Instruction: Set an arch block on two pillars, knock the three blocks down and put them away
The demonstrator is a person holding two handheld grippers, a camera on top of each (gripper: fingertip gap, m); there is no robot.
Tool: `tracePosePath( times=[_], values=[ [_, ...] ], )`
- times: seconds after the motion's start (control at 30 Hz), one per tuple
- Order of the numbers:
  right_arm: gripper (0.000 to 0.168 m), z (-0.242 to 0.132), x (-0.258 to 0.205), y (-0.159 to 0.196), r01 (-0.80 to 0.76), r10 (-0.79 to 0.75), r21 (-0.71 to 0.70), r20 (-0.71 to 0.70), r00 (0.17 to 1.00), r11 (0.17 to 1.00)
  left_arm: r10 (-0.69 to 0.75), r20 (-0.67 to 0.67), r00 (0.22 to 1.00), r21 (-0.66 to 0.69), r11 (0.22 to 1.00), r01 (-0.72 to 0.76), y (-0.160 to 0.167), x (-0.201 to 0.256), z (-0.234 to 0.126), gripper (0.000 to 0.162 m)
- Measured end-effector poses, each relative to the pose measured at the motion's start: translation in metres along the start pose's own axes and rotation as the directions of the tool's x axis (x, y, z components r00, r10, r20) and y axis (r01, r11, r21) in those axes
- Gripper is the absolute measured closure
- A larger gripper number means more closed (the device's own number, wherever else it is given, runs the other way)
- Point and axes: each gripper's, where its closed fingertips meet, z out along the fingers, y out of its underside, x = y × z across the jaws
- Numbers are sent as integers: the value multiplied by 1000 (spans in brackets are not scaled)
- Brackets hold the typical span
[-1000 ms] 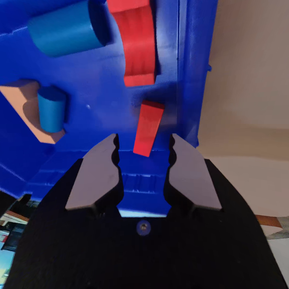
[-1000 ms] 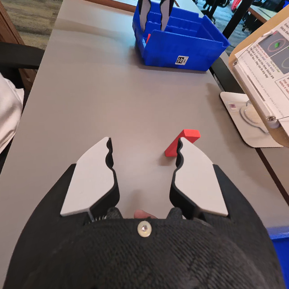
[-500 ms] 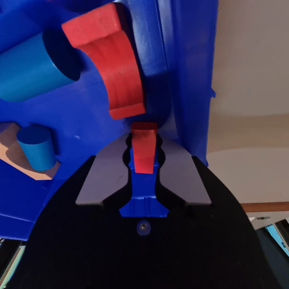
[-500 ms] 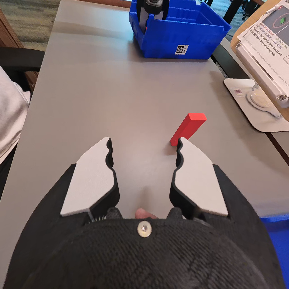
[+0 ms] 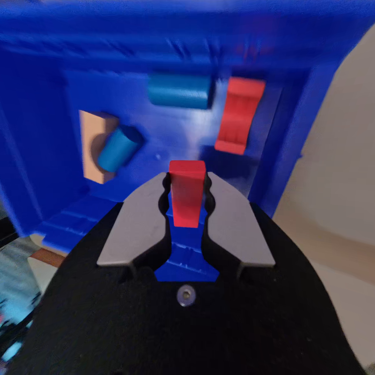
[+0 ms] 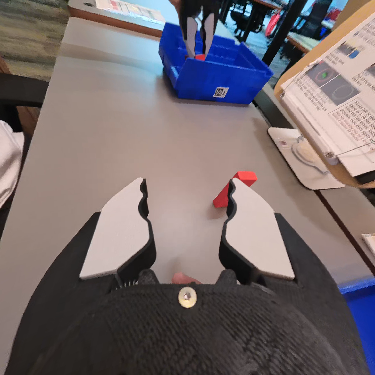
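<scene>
My left gripper [image 5: 186, 176] is shut on a red bar block [image 5: 186, 192] and holds it above the floor of a blue bin [image 5: 121, 40]. In the bin lie a red arch block [image 5: 237, 113], a large blue cylinder [image 5: 178, 91], a small blue cylinder [image 5: 117, 150] and a tan block [image 5: 91, 146]. In the right wrist view the left gripper [image 6: 198, 54] stands in the same bin [image 6: 219, 81] with the red block [image 6: 199, 57] between its fingers. My right gripper [image 6: 187, 182] is open and empty over the grey table [image 6: 121, 132]. Another red bar block [image 6: 239, 182] lies just by its right fingertip.
At the table's right edge stands a tilted board with printed sheets [image 6: 334, 97] over a white mat [image 6: 300, 158]. A second blue bin's corner [image 6: 359, 304] shows at the lower right. A white sleeve [image 6: 8, 158] and a dark chair [image 6: 18, 89] are at the left. Across from one pair of fingers to the other is roughly 50 cm. The large blue cylinder [image 5: 178, 91] sits 8 cm or so from the ends of my left fingers.
My left gripper closed on the red bar block in the bin and has lifted it off the bin floor. My right gripper stayed open near the other red bar.
</scene>
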Motion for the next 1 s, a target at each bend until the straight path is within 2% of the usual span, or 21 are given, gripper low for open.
tracePosePath(
  times=[0.1,0.2,0.27,0.37,0.5,0.63,0.77,0.93,1.0],
  values=[
    [93,6,-2,-21,24,-23,17,-50,998,1000,-158,22,987,312,939,143,-37,-14,-61,130],
    [94,24,-6,-48,28,-23,59,-95,995,998,-220,-35,975,607,770,196,-82,-10,-129,130],
    [94,42,-10,-71,34,-22,109,-109,994,993,-205,-104,973,745,632,212,-116,5,-169,130],
    [93,75,-14,-108,41,-19,188,-121,992,981,-127,-210,969,866,437,245,-168,40,-211,131],
    [91,107,-16,-145,67,-45,252,-91,995,965,28,-290,957,914,305,268,-227,90,-230,131],
    [97,116,-12,-155,23,-13,280,-37,999,960,170,-324,931,931,232,282,-263,129,-237,131],
    [111,114,-19,-151,-15,7,293,29,1000,956,237,-321,917,937,220,271,-280,148,-234,131],
    [133,115,-26,-142,-27,8,264,73,997,964,232,-298,926,941,234,244,-289,151,-227,131],
    [134,114,-25,-138,-45,26,248,81,996,968,234,-287,929,942,243,230,-290,151,-225,131]
  ],
)
